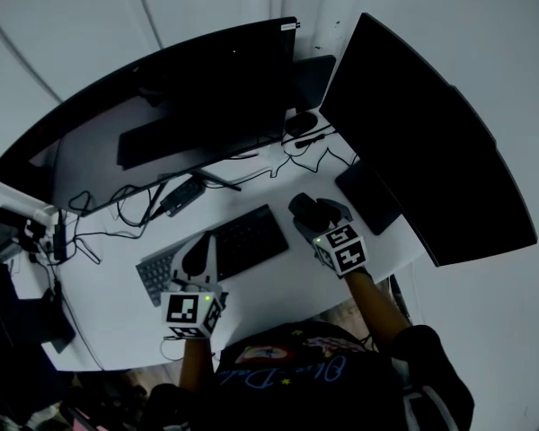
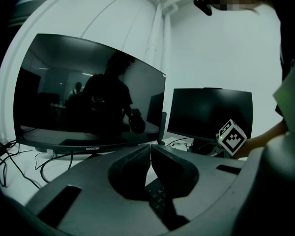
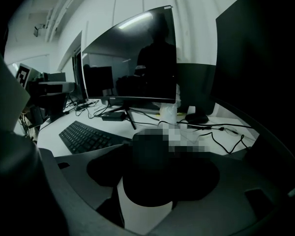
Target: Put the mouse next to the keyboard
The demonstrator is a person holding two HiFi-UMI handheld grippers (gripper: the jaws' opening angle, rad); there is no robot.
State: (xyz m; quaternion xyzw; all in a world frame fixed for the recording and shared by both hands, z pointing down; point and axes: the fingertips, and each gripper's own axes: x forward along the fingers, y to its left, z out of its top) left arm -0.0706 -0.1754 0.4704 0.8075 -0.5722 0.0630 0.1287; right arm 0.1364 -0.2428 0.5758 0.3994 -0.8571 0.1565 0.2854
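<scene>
The black keyboard (image 1: 225,248) lies slantwise on the white desk (image 1: 278,290) in front of the big monitor. My right gripper (image 1: 316,214) is just off the keyboard's right end, shut on a black mouse (image 1: 303,207). In the right gripper view the mouse (image 3: 150,178) fills the gap between the jaws, low over the desk, with the keyboard (image 3: 86,136) to its left. My left gripper (image 1: 198,257) hovers over the keyboard's left half. Its pads (image 2: 137,168) are pressed together with nothing held, and keys (image 2: 157,196) show below them.
A wide monitor (image 1: 162,106) stands at the back and a second monitor (image 1: 422,142) at the right. Loose cables (image 1: 310,155), a small black box (image 1: 181,196) and a dark flat slab (image 1: 368,196) lie around them. The desk's front edge is by the person's body.
</scene>
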